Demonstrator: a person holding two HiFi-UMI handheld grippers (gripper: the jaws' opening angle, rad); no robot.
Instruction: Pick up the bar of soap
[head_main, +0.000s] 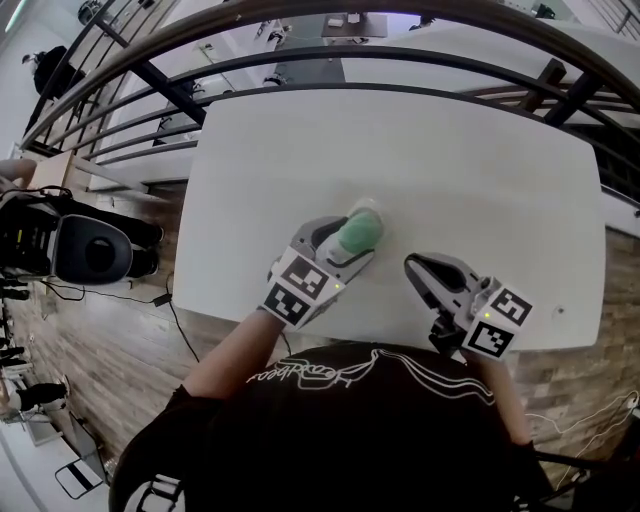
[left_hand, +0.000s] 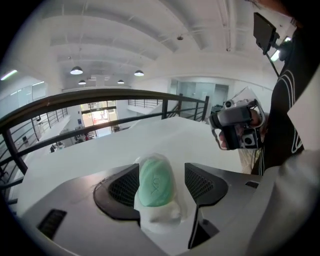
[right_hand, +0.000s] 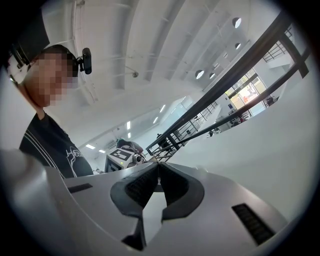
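Wide-open left gripper (head_main: 347, 238) straddles the wrapped green bar of soap (left_hand: 156, 182) on the white table (head_main: 450, 170); closing squarely on its broad faces should hold it (right gripper (right_hand: 158, 172) sits pinched shut, empty).

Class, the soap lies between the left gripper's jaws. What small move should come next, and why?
Probably close the left gripper on the bar of soap: the wrapped green bar sits between its open jaws on the table, with a gap beside one pad, so nothing grips it yet. The right gripper is shut.
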